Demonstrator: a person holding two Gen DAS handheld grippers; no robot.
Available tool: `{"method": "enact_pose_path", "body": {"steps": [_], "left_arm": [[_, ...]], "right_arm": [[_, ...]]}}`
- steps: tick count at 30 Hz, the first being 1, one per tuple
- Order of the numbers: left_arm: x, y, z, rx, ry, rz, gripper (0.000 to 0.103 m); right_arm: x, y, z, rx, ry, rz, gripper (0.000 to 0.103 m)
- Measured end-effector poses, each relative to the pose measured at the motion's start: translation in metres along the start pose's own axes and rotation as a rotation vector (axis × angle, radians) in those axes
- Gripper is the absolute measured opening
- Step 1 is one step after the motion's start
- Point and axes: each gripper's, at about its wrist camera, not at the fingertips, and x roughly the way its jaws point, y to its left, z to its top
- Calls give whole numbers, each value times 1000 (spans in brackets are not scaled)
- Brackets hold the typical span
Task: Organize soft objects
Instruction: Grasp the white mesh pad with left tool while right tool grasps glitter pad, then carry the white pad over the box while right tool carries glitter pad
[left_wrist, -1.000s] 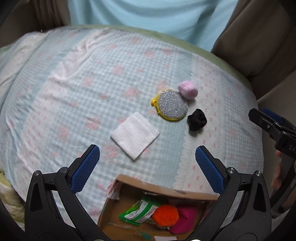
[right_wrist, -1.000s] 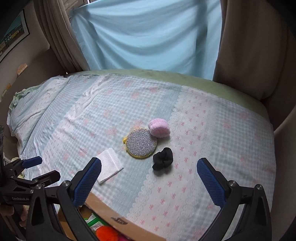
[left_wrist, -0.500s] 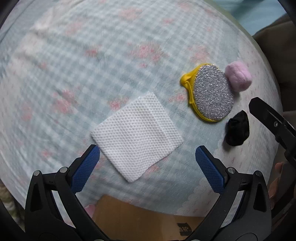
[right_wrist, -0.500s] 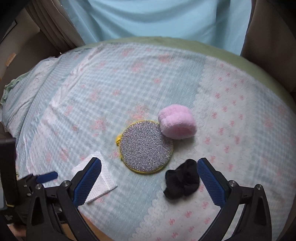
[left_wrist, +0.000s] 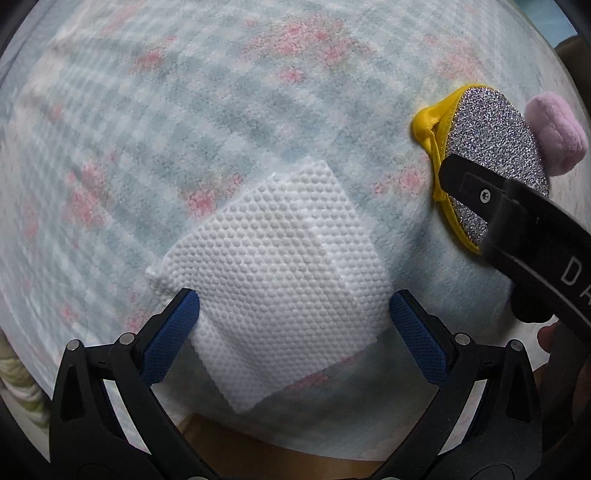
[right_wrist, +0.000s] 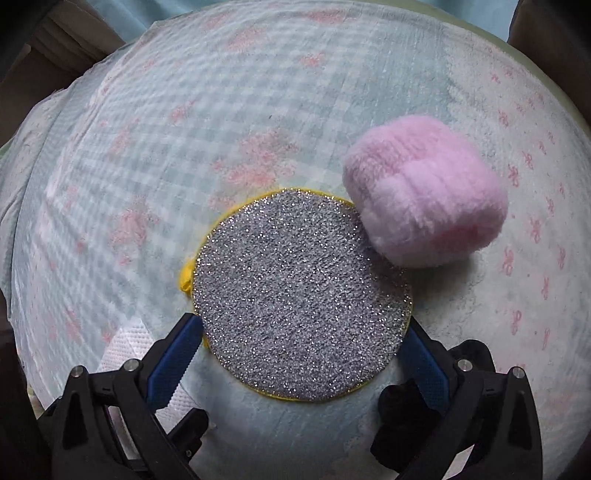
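Observation:
A white dimpled cloth (left_wrist: 273, 266) lies flat on the bed. My left gripper (left_wrist: 293, 306) is open, its blue pads on either side of the cloth's near half. A round silver glitter scrubber with a yellow rim (right_wrist: 299, 291) lies beside a pink fluffy puff (right_wrist: 424, 188). My right gripper (right_wrist: 303, 339) is open, its pads straddling the scrubber's near edge. The scrubber (left_wrist: 491, 147) and the puff (left_wrist: 557, 136) also show at the right of the left wrist view, partly behind the right gripper's black finger (left_wrist: 491, 206). A black scrunchie (right_wrist: 402, 410) sits behind the right finger.
The bed is covered by a pale blue checked sheet with pink flowers (left_wrist: 184, 110). A cardboard box edge (left_wrist: 258, 446) shows below the left gripper. Brown cushions (right_wrist: 554, 37) and a light blue cloth (right_wrist: 147, 14) border the bed's far side.
Both grippers have moved down and forward, close to the bed. The left one now straddles the white cloth and the right one straddles the glitter scrubber. The box has dropped almost out of view.

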Motion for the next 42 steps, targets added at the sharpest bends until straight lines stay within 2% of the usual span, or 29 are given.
{"method": "enact_pose_path", "body": {"steps": [4, 7, 9, 10, 12, 14, 16, 17, 19, 21, 25, 34, 42], "left_arm": [[-4, 4, 1, -19, -8, -18, 94], [-9, 15, 0, -41, -18, -35, 79], [-11, 23, 0, -50, -21, -42, 62], [-13, 26, 0, -55, -23, -44, 57], [-15, 32, -2, -57, -28, -43, 36], [-17, 37, -1, -60, -32, -61, 23], [-19, 47, 2, -69, -32, -84, 16], [-22, 51, 2, -72, -33, -92, 14], [-26, 54, 3, -78, -41, -108, 13], [-33, 57, 1, -77, -52, -116, 13], [-42, 58, -6, -81, -69, -137, 13], [-70, 76, -14, -101, -90, -166, 13], [-121, 87, -8, -73, -166, -194, 13]], "right_arm": [[3, 6, -1, -24, -16, -50, 99], [1, 7, -1, -29, -19, -65, 91], [-1, 11, -1, -41, -24, -66, 85], [-3, 13, -1, -47, -28, -69, 80], [-7, 18, -2, -56, -37, -73, 74], [-10, 24, -5, -54, -44, -72, 68], [-15, 25, -6, -48, -46, -65, 57], [-16, 26, -7, -47, -48, -62, 54], [-23, 29, -7, -54, -59, -61, 34], [-31, 36, -8, -72, -80, -66, 22], [-39, 29, -6, -33, -77, -14, 14], [-50, 4, -20, 66, -108, 136, 13], [-85, 6, -20, 66, -163, 164, 13]]}}
